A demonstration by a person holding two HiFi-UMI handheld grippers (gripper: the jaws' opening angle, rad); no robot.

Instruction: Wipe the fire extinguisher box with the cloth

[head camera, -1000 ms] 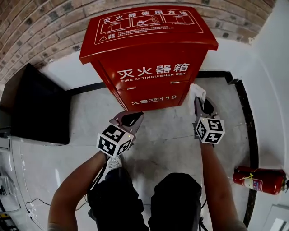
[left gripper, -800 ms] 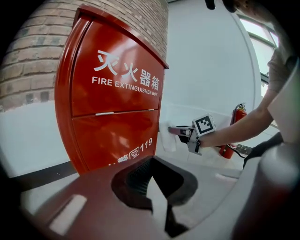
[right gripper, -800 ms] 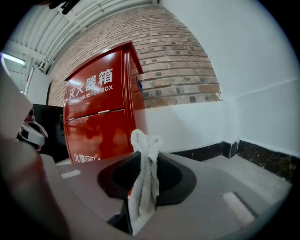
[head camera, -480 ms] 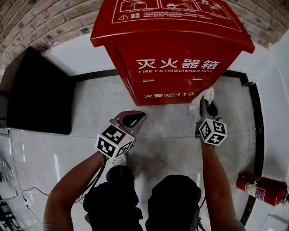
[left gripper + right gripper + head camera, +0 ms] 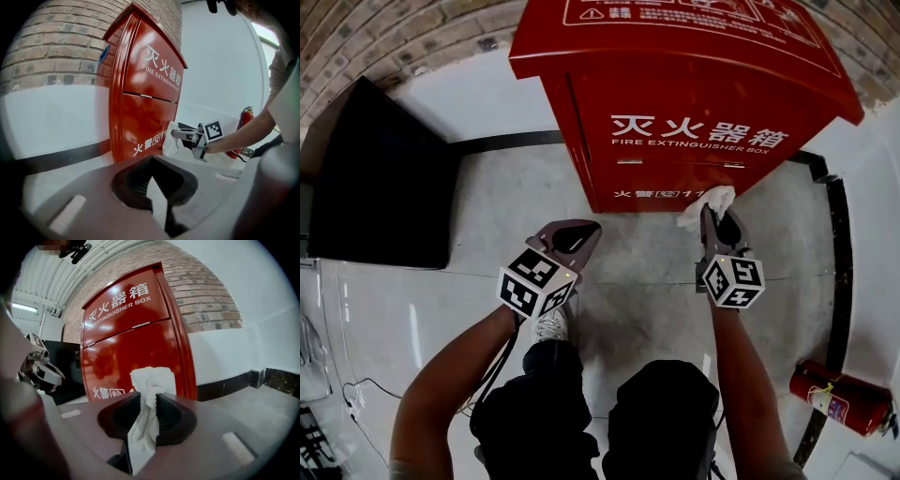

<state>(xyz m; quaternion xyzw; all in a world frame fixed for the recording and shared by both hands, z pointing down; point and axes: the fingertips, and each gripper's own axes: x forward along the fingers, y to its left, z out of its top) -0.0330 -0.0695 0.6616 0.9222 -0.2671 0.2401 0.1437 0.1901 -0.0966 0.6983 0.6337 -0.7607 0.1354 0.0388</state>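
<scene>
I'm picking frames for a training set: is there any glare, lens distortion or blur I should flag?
Head view: strong fisheye bend, the fire extinguisher box bulges, though its lettering stays sharp. Left gripper view: black vignette round the edges, and a soft sheen on the glossy box door. Right gripper view: mirror-like reflections on the lower door, the cloth crisp, and no motion blur.

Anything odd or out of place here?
Only one thing: a fire extinguisher sits out on the floor to the right, apart from the fire extinguisher box. Nothing looks spilled or damaged.
</scene>
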